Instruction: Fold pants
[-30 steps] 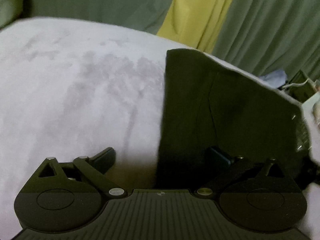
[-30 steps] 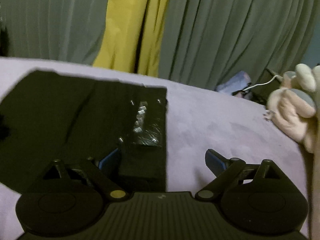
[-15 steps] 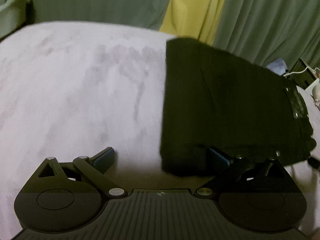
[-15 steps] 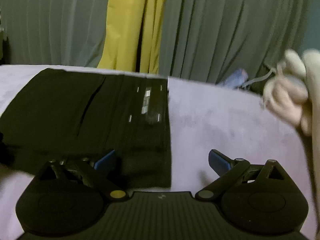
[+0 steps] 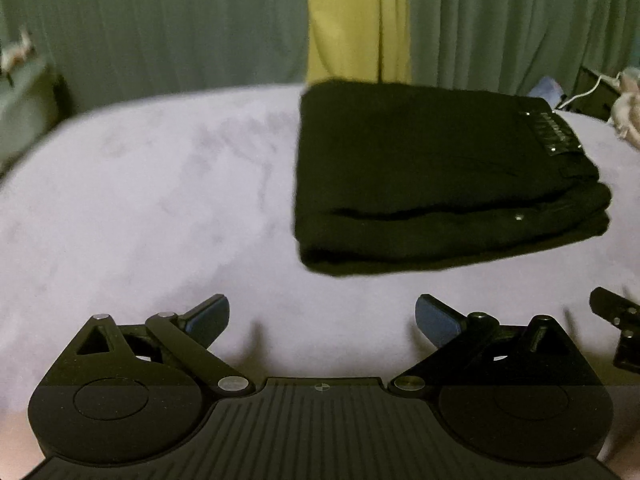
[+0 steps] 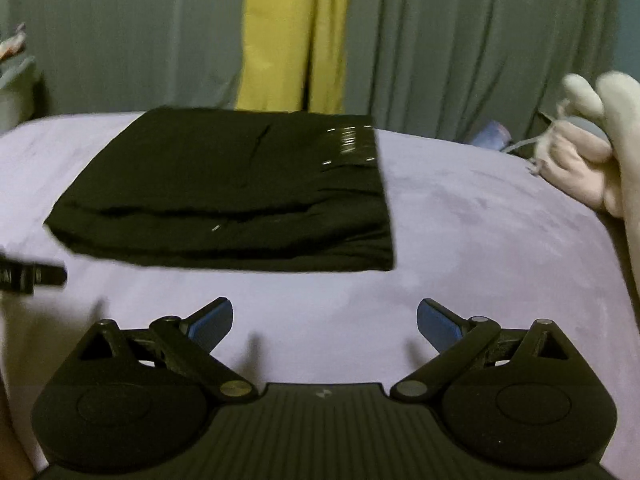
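Black fabric pants [image 5: 440, 176], folded in flat stack, on lilac bed cover [image 5: 140, 208], ahead of both jaws, apart. Left gripper [image 5: 322, 316], right gripper [image 6: 325, 320]: jaws wide, holding nothing. Risk: a jaw snagging the near edge would drag layers, undo fold.

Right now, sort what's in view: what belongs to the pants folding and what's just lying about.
Belongs to the job:
- folded black pants
- left tongs, open
- right tongs, open

Just lying about:
- plush toy
- white cable
- yellow curtain
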